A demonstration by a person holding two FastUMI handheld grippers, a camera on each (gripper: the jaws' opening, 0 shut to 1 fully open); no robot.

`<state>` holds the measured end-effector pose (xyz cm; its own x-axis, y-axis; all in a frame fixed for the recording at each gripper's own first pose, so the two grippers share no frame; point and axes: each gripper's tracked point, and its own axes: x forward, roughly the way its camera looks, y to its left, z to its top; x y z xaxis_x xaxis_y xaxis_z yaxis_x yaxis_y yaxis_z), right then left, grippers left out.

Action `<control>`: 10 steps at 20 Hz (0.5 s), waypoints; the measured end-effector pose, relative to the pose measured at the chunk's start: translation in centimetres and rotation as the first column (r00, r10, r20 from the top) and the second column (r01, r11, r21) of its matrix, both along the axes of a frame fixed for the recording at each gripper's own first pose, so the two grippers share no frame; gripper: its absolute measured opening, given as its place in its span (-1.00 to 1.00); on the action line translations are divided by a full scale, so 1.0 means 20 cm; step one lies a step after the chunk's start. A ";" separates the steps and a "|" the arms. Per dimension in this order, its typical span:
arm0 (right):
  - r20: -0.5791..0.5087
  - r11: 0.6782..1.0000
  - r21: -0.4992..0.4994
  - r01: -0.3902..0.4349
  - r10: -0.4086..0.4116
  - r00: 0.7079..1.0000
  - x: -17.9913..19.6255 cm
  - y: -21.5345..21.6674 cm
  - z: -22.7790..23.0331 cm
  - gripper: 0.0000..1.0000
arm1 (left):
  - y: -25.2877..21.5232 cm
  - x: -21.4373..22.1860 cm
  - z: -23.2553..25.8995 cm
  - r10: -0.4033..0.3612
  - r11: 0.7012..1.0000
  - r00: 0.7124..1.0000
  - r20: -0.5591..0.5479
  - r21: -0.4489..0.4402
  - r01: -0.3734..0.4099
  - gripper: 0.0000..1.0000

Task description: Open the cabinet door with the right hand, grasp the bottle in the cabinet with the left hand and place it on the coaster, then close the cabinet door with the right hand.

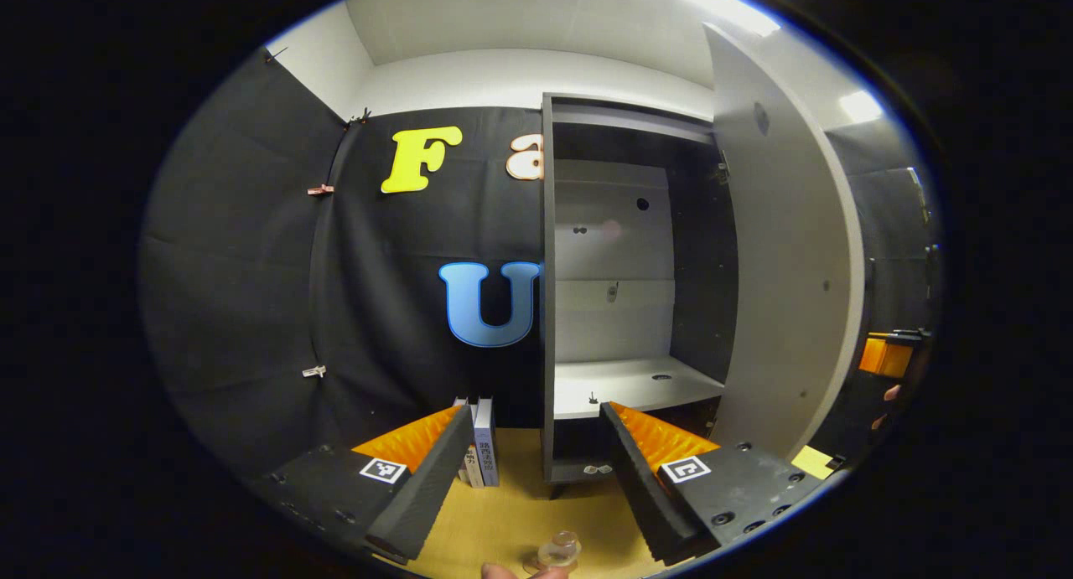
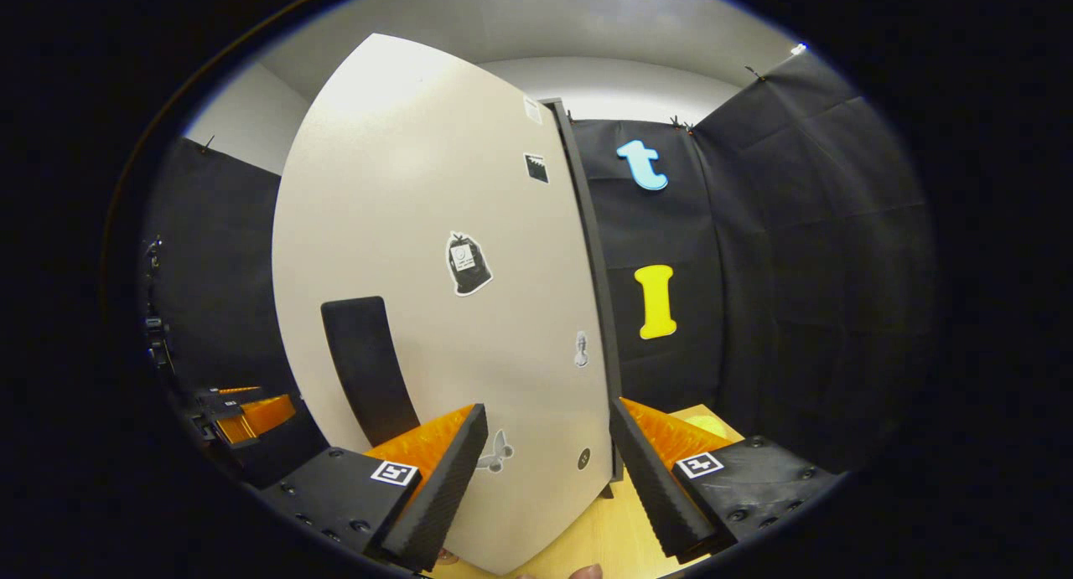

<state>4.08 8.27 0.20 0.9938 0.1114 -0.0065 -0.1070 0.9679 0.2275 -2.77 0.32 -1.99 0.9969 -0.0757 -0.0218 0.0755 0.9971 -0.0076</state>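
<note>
The bottle (image 1: 560, 550), a small clear one, stands on the wooden table (image 1: 511, 512) at the near edge of the left gripper view, low between and just nearer than the two fingers of the left gripper (image 1: 536, 428). Whether a coaster lies under it cannot be told. A fingertip (image 1: 500, 571) shows just left of it at the frame's bottom. The left gripper's fingers are spread wide and hold nothing.

Beyond them the cabinet (image 1: 549, 311) stands open, its pale shelf (image 1: 629, 385) bare of the bottle. The cabinet door (image 1: 788, 269) is swung out to the right. Left of the cabinet, a few books (image 1: 479, 445) stand upright on the table against the booth wall.

In the right gripper view the door's outer face (image 2: 436, 294) rises close ahead, bearing several small stickers and a dark handle (image 2: 369, 369) at the lower left. The right gripper (image 2: 549, 445) is wide open and grips nothing; the door's lower part lies between and beyond its fingers. Far left, the other gripper (image 2: 243, 416) shows partly.
</note>
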 end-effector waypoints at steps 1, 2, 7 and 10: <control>-0.006 1.000 0.004 -0.029 0.029 1.000 -0.01 0.06 -0.01 0.92 | 0.00 0.00 0.00 -0.001 1.000 1.000 -0.001 0.002 0.001 0.84; -0.010 0.998 0.007 -0.057 0.057 0.998 -0.02 0.11 -0.01 0.92 | 0.00 0.00 0.00 -0.004 1.000 1.000 0.001 0.003 0.004 0.84; 0.003 0.993 -0.021 -0.112 0.112 0.994 -0.07 0.17 0.01 0.94 | -0.01 -0.01 0.01 -0.011 1.000 1.000 0.009 0.000 0.011 0.84; -0.001 0.995 -0.018 -0.100 0.100 0.995 -0.06 0.12 0.02 0.94 | -0.02 -0.02 0.00 -0.018 1.000 1.000 0.007 -0.003 0.018 0.89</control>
<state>2.83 10.67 0.65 0.9776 0.2104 -0.0091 -0.2039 0.9562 0.2100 -3.17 -0.11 -1.89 0.9955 -0.0933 -0.0145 0.0931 0.9956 -0.0100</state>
